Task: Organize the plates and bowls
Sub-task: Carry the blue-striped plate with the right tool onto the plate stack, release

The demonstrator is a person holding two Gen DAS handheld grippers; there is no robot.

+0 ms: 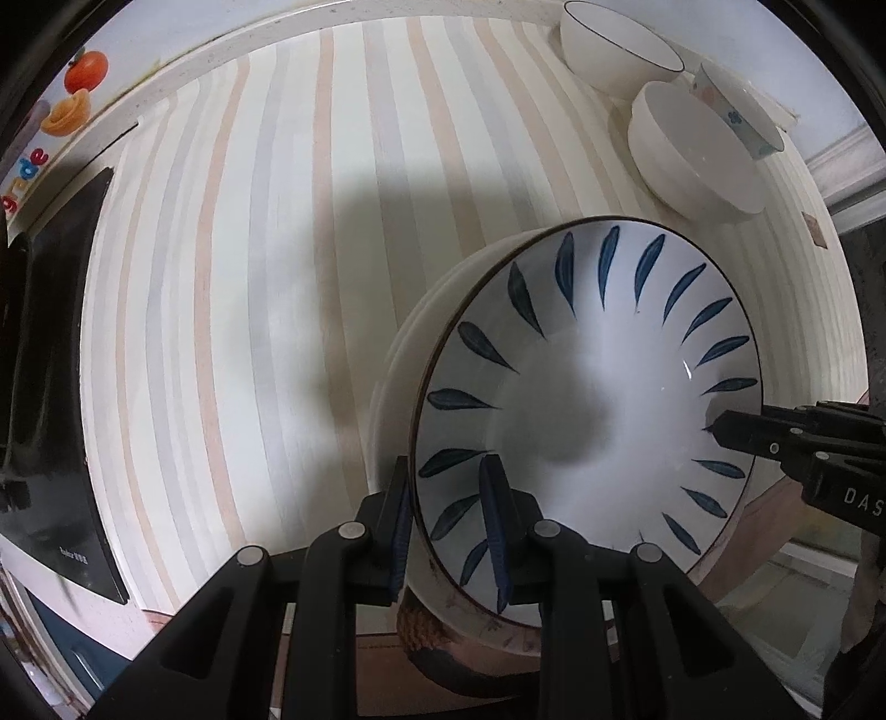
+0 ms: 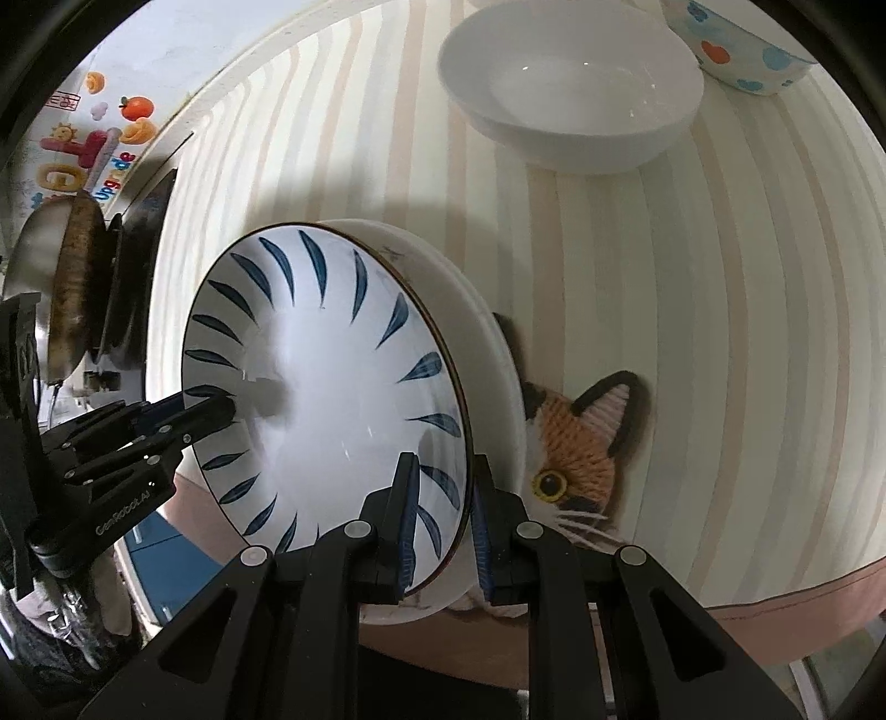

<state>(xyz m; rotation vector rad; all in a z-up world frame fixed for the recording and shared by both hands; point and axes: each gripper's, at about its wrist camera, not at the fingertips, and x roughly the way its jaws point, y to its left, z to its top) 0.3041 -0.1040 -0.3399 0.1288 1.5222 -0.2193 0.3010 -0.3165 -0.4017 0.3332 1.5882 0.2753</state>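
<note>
Blue-leaf-patterned white ceramic plate [image 1: 587,410] fills the lower right of the left wrist view and the centre left of the right wrist view [image 2: 326,387], tilted, with at least one plain white plate nested behind it as a stack. The left tool [image 1: 446,531] is clamped on the stack's rim at the bottom of its frame, one finger on the patterned face and the other behind the rim. The right tool [image 2: 443,526] grips the rim the same way at the bottom of its own frame, and appears again at the right edge of the left wrist view, its tip on the plate's rim. The stack sits above the striped cream, beige and grey tabletop [image 1: 249,277]. In the upper right of the left wrist view are a white bowl with a dark rim line [image 1: 614,52], a plain white bowl [image 1: 692,149] and a small bowl with coloured flower spots [image 1: 736,108] near one another. In the right wrist view, an orange, black and white knitted cat face [image 2: 581,448] lies just right of the stack, and a dark frying pan [image 2: 72,282] stands at the left edge.
</note>
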